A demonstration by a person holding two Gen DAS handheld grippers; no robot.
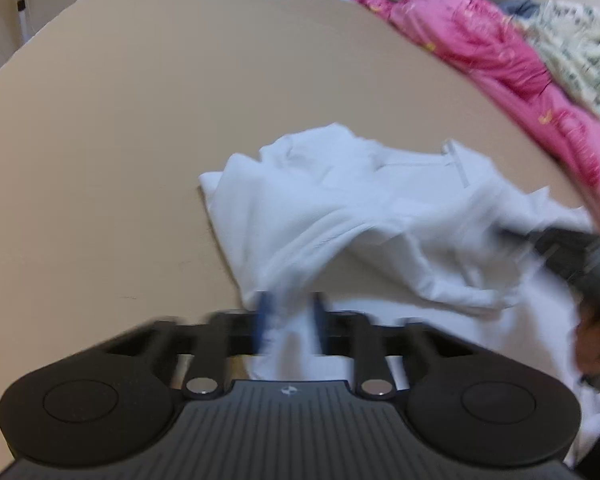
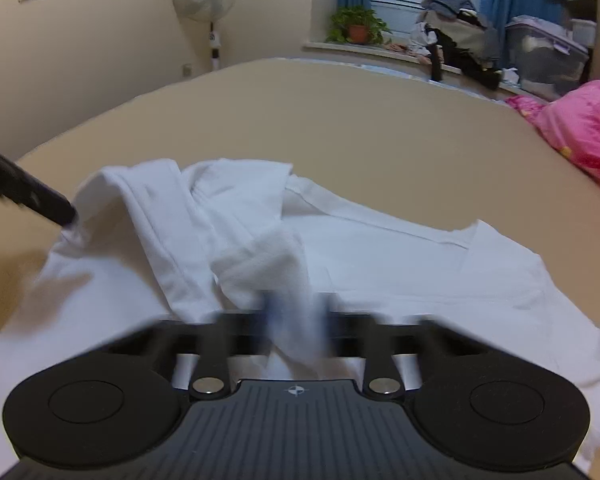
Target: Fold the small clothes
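- White garment (image 1: pixel 340 208): rumpled on the beige bed (image 1: pixel 120 120), awaiting folding.
- Left hand-held gripper (image 1: pixel 288 320): pinched on a cloth edge, likely for lifting.
- Right hand-held gripper (image 2: pixel 296 320): pinched on another bunched fold.

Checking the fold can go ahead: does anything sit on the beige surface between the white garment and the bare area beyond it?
Nothing visible does. The white cotton garment is pinched in both tools, and the beige surface beyond it is bare. The pink quilt lies off to the right side, clear of it.
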